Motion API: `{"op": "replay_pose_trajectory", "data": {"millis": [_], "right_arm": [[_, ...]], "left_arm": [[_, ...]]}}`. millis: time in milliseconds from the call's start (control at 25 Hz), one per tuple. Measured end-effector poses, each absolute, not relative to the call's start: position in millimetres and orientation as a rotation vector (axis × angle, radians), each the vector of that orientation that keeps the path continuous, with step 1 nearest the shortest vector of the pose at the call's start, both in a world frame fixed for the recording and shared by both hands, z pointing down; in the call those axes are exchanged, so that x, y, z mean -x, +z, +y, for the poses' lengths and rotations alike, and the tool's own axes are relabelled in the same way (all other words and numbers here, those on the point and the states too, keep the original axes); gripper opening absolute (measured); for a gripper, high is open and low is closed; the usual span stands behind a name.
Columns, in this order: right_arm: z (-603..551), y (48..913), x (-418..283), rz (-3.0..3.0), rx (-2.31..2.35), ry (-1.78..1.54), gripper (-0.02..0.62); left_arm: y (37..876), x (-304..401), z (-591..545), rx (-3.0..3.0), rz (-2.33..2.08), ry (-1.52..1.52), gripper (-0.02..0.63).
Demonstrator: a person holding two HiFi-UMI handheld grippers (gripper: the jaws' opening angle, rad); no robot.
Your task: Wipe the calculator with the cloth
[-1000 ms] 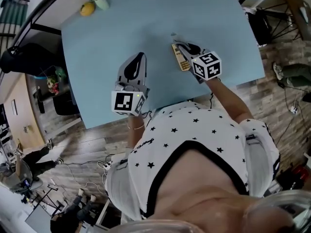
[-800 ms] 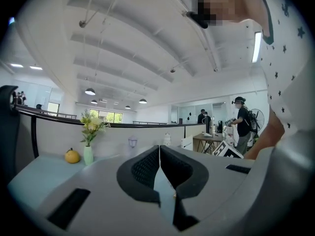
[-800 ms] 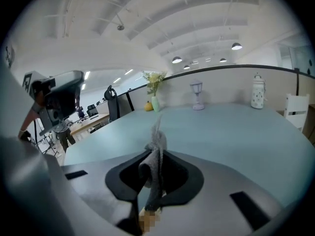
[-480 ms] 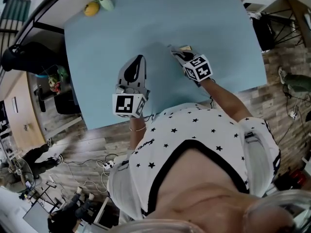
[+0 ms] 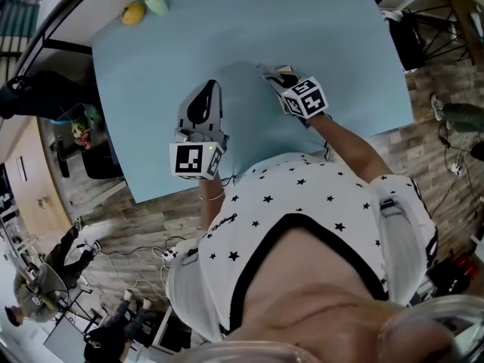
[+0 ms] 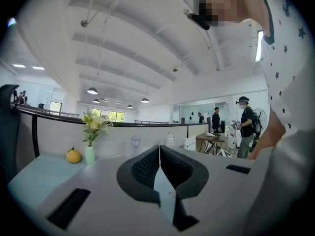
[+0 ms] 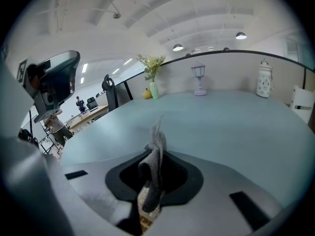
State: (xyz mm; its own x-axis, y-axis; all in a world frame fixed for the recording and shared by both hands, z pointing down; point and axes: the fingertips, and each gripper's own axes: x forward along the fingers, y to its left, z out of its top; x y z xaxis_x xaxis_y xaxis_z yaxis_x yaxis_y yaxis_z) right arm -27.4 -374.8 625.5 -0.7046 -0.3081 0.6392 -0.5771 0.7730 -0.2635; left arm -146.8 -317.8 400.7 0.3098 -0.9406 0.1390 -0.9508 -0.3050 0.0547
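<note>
Left tongs [image 6: 159, 152]: jaws pressed together, nothing between them, held over the table [image 5: 144, 74], apart from the work.

Right tongs [image 7: 153, 155]: clamped on a grey cloth [image 7: 156, 139], which hangs bunched and limp. It looks soft and light and would fold anywhere.

Calculator [image 7: 143, 214]: flat on the table directly under the cloth, only a sliver of keys showing. Judged thin, light, rigid plastic, likely to skate on the smooth pale-blue top. Steady it by a long edge, clear of the keys.

Far corner: flower vase [image 7: 154, 90], yellow fruit [image 5: 133, 13]. Open office, plank floor [image 5: 151, 225].
</note>
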Motion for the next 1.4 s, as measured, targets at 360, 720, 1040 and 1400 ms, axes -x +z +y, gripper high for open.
{"op": "replay_pose_trajectory", "data": {"millis": [360, 720, 1040, 1400], "right_arm": [[-404, 627, -9, -2.350, -0.819, 0.642, 0.049], [-413, 631, -41, -2.306, -0.951, 0.691, 0.049], [-410, 634, -50, -2.289, -0.991, 0.706, 0.049], [-386, 606, -22, -2.390, -0.925, 0.694, 0.049]], "left_arm": [[399, 142, -319, -2.445, -1.745, 0.099, 0.029], [396, 134, -319, -2.477, -1.708, 0.098, 0.029], [390, 129, -312, -2.490, -1.705, 0.101, 0.029], [389, 133, -304, -2.497, -1.702, 0.087, 0.029]]}}
